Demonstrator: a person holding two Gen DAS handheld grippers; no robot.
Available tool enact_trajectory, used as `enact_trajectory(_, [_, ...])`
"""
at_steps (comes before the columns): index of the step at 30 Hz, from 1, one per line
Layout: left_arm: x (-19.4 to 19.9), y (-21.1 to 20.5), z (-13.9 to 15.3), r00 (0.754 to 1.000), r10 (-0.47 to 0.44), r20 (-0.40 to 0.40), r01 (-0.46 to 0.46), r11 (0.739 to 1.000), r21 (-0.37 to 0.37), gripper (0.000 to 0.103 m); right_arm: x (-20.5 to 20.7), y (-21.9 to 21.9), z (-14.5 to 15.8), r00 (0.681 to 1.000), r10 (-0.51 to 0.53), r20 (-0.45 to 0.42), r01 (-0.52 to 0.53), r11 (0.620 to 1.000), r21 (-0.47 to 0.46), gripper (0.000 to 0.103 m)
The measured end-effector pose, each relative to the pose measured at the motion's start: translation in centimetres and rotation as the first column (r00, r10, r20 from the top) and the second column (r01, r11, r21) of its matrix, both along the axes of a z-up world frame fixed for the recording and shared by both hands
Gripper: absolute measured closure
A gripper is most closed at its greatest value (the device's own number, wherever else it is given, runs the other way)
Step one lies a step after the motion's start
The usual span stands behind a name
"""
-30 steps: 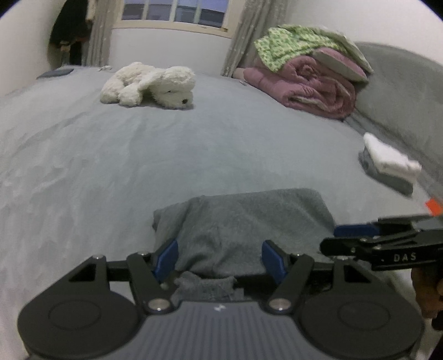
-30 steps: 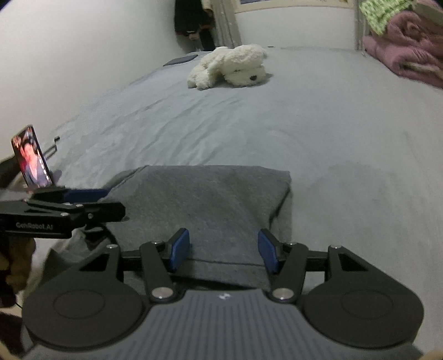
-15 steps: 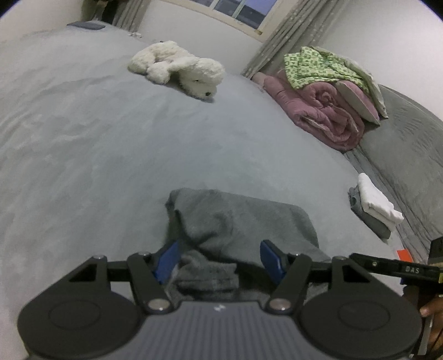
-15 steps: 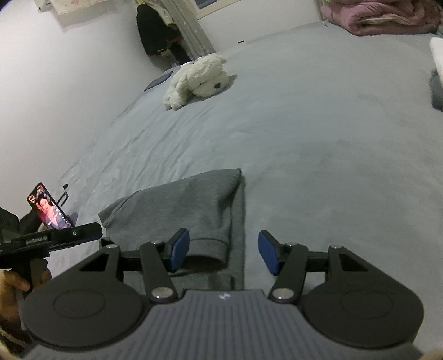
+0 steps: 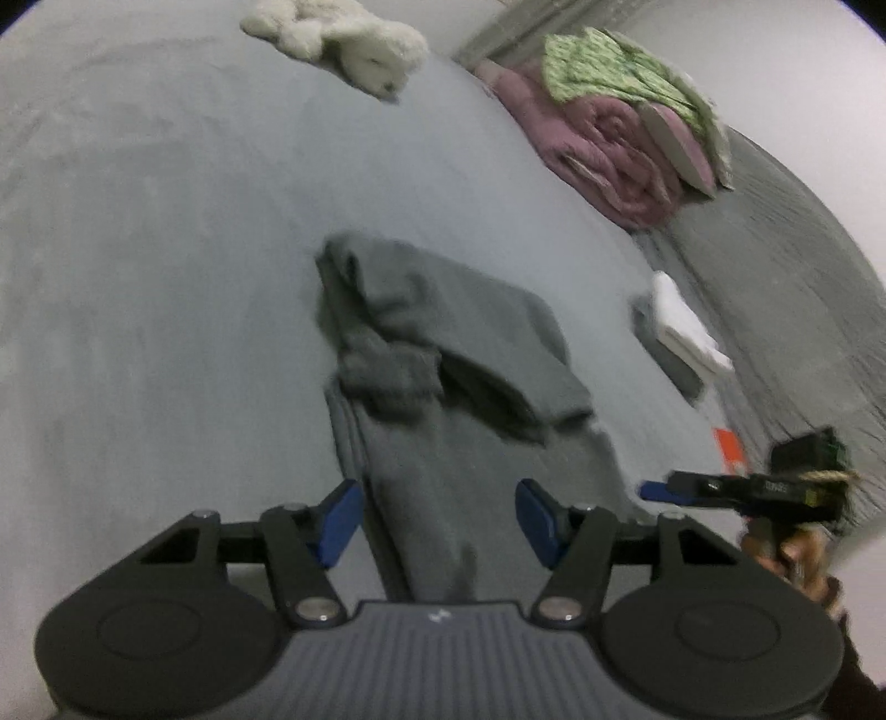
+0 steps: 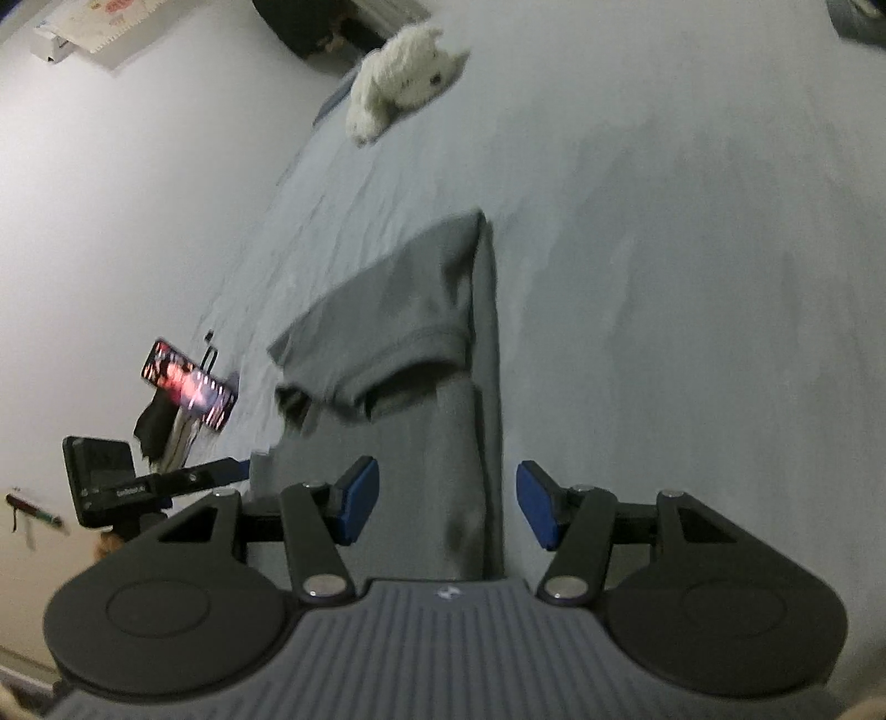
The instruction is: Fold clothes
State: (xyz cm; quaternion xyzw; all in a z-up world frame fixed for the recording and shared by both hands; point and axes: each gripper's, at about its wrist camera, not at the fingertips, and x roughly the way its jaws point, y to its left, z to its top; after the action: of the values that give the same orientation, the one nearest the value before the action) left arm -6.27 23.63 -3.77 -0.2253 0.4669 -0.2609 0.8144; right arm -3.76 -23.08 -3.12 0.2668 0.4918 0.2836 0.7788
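Across the middle of the grey bed [image 5: 166,266] a grey garment [image 5: 443,354] is laid out, partly folded, with one sleeve doubled back over the body and a rumpled bunch of cloth seen at its 9 o'clock side in the left wrist view. The left gripper [image 5: 437,520] is held above the near end of the garment, its jaws spread wide and nothing gripped between the blue pads [image 5: 338,520]. The right gripper [image 6: 448,509] is likewise held over the near end, its jaws wide apart and empty, with the garment's long folded edge running up between them toward 12 o'clock. In the left wrist view the right gripper is seen at 4 o'clock, just beside the garment's edge; in the right wrist view the left gripper is seen at 9 o'clock. A white plush toy [image 5: 354,39] is lying on the bed at 12 o'clock, well apart from the garment. A rolled pink blanket [image 5: 609,149] with a green patterned cloth [image 5: 620,83] on top is placed at 1 o'clock, and a small stack of folded white and grey clothes [image 5: 681,332] is set at 3 o'clock near the bed's edge. A lit phone [image 6: 188,387] is propped at 9 o'clock in the right wrist view. Both views are blurred.
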Motion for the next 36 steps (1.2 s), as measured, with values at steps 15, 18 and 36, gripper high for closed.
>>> enact_trajectory(15, [-3.3,2.6,-3.6,0.956,-0.211,-0.205,0.165,0.962,-0.218,0.041,-2.1,-2.6,-3.0,0.975,0.13,-0.181,-0.109,0.986,0.123,0.048])
enact_trajectory(18, [-3.4,1.7,-4.8,0.936,-0.247,-0.251,0.186,0.952,-0.242,0.042,-1.9,-2.4,-3.6,0.969,0.14,-0.202,-0.112,0.983,0.148,0.048])
enact_trajectory(36, [-4.2,0.4,-6.8,0.914,-0.267,-0.305,0.138,0.912,-0.386,0.086,-0.6,-1.3,-5.0,0.965,0.161,-0.208,-0.102,0.957,0.271,0.083])
